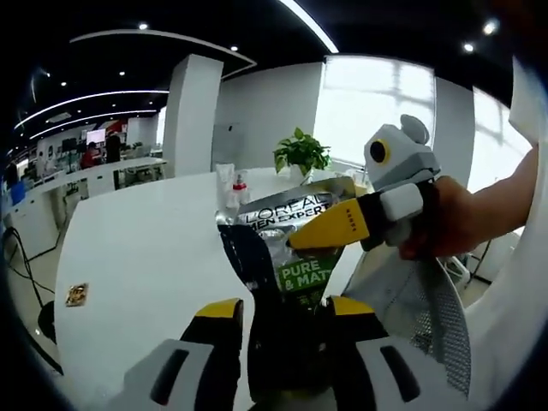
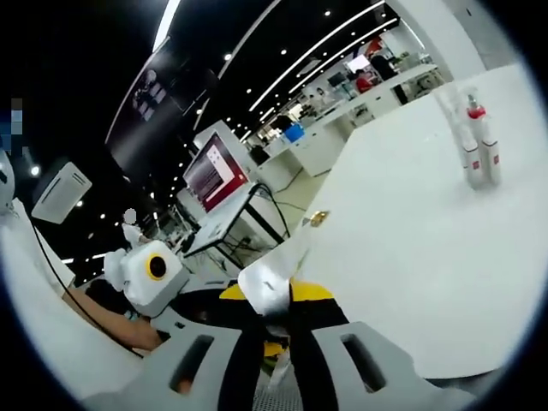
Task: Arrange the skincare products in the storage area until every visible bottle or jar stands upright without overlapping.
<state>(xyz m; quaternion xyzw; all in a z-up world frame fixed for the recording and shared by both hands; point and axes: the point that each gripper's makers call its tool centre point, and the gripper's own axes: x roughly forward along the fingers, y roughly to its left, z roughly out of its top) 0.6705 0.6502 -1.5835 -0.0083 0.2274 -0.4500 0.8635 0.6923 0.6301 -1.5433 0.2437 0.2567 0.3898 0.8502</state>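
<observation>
Clamped between the yellow-tipped jaws of the left gripper in the left gripper view: a dark L'Oréal Men Expert pouch with silver top and a green "PURE & MATT" panel, held up above the white bench. Pinched at the pouch's upper right edge by the right gripper, reaching in from the right with a person's hand around its grey handle. Farther back on the bench, small clear bottles with a red cap among them, standing upright, and a potted green plant just behind. Near the bench's left edge, a small flat gold-brown square. From the right gripper view, jaws of the right gripper closed on a silvery corner of the pouch, the left gripper just beyond at left. Well apart at upper right, two slim bottles upright and side by side on the bench, one red-capped. Open-plan office with desks and ceiling lights behind.
</observation>
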